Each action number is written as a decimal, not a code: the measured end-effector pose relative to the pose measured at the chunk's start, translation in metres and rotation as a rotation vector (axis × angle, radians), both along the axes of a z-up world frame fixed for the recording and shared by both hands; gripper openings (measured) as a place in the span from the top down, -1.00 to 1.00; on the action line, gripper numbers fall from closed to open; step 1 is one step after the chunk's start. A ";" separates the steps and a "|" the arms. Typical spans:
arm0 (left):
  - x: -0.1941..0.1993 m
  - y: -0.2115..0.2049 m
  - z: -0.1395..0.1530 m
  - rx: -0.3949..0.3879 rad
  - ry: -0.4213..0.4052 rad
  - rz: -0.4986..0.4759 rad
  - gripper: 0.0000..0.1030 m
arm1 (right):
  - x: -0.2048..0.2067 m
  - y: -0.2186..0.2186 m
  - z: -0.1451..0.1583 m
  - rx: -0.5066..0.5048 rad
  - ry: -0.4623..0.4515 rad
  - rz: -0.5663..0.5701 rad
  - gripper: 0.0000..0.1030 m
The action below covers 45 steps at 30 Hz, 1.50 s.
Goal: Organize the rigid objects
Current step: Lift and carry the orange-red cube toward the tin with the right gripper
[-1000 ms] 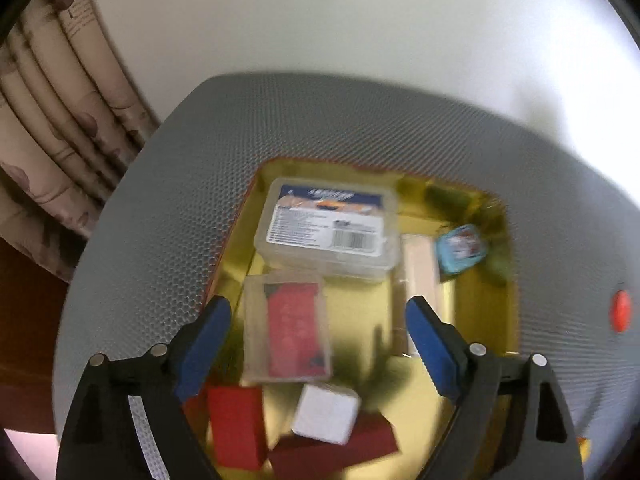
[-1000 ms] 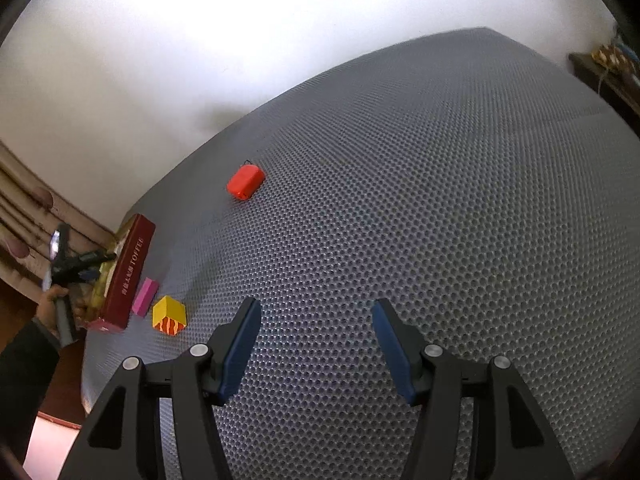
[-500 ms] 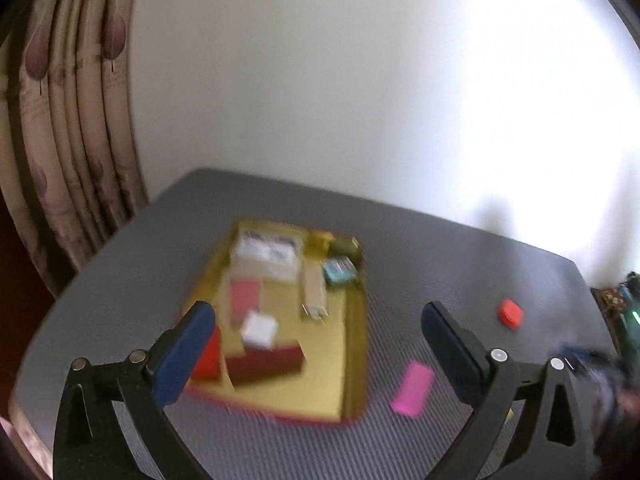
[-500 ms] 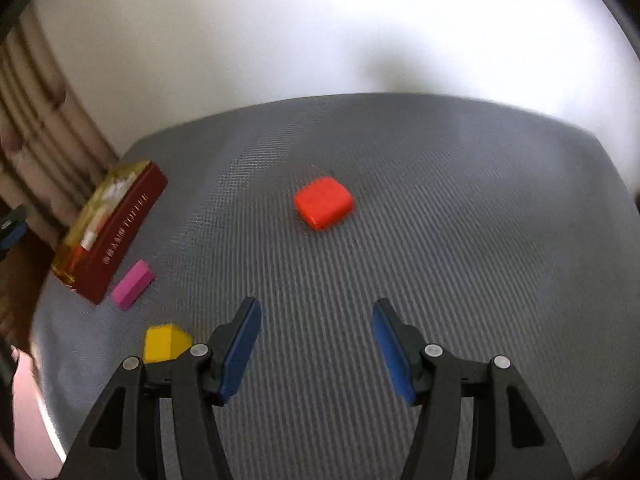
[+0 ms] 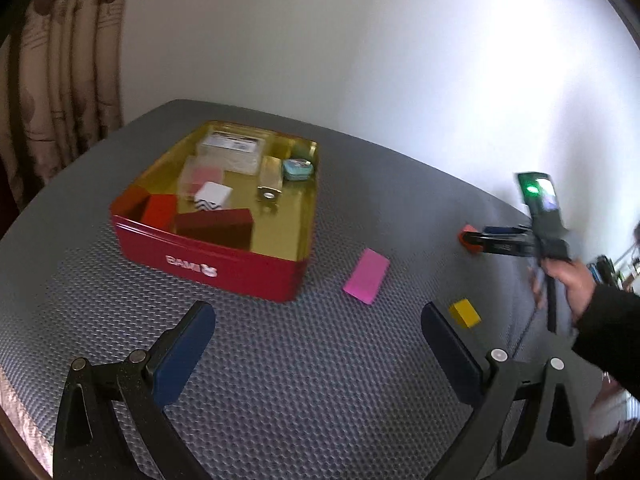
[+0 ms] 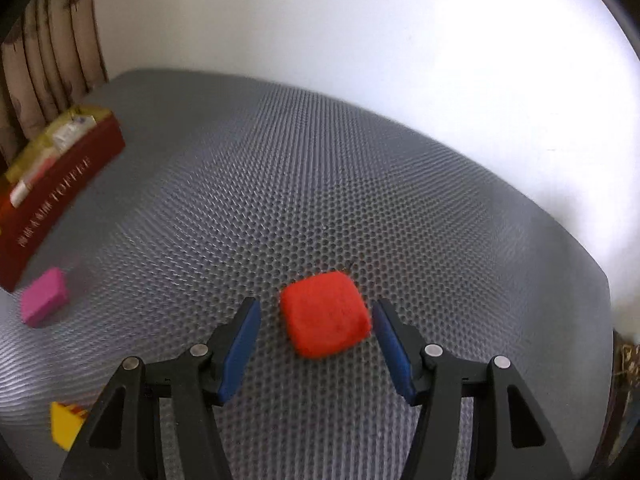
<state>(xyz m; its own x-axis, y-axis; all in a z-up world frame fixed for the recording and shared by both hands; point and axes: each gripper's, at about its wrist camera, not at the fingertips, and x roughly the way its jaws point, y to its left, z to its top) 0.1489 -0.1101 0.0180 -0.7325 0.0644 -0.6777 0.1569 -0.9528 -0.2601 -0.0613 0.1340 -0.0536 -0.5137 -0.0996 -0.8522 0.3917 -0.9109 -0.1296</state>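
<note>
A red tin [image 5: 256, 270] with a gold inside holds several boxes and blocks; it also shows in the right wrist view [image 6: 60, 196]. On the grey mat lie a pink block [image 5: 366, 276] [image 6: 43, 297], a yellow block [image 5: 465, 313] [image 6: 66, 424] and a red rounded case [image 6: 324, 314] [image 5: 466, 239]. My right gripper [image 6: 316, 312] is open, its fingers on either side of the red case, apart from it. My left gripper [image 5: 316, 324] is open and empty, above the mat in front of the tin.
The grey honeycomb mat [image 6: 320, 184] covers the table. A white wall [image 5: 360, 40] stands behind it and a curtain [image 5: 52, 80] hangs at the left. The hand holding the right gripper [image 5: 568, 276] shows at the right in the left wrist view.
My left gripper has pulled up and back from inside the tin to above the mat. My right gripper has moved forward so that its open fingers straddle the red case.
</note>
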 end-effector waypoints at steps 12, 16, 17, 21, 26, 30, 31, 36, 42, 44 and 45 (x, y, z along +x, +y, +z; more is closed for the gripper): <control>0.004 0.012 0.003 0.022 0.001 -0.031 -0.98 | 0.016 0.008 0.009 -0.049 0.010 -0.063 -0.01; 0.011 0.015 0.008 -0.011 0.004 -0.023 -0.98 | 0.029 0.002 0.042 -0.076 0.070 -0.066 -0.01; 0.014 0.015 0.009 -0.016 0.006 -0.023 -0.98 | 0.031 -0.003 0.049 -0.073 0.085 -0.068 -0.01; 0.026 0.015 0.013 -0.040 0.009 0.002 -0.98 | 0.038 -0.014 0.082 -0.093 0.135 -0.082 -0.01; 0.037 0.011 0.020 -0.070 0.020 0.043 -0.98 | 0.051 -0.035 0.114 -0.108 0.186 -0.091 -0.02; 0.045 0.003 0.025 -0.076 0.032 0.075 -0.98 | 0.036 -0.052 0.138 -0.119 0.213 -0.098 -0.01; 0.047 0.001 0.025 -0.077 0.031 0.085 -0.98 | 0.037 -0.056 0.142 -0.122 0.218 -0.100 -0.02; 0.052 -0.012 0.024 -0.068 0.003 0.133 -0.98 | 0.049 -0.084 0.164 -0.118 0.253 -0.097 -0.01; 0.059 -0.026 0.024 -0.061 -0.006 0.173 -0.98 | 0.064 -0.113 0.180 -0.117 0.277 -0.066 -0.01; 0.060 -0.028 0.025 -0.059 -0.005 0.180 -0.98 | 0.067 -0.124 0.183 -0.111 0.279 -0.050 -0.01; 0.060 -0.029 0.026 -0.059 -0.004 0.183 -0.98 | 0.069 -0.127 0.186 -0.110 0.280 -0.045 -0.01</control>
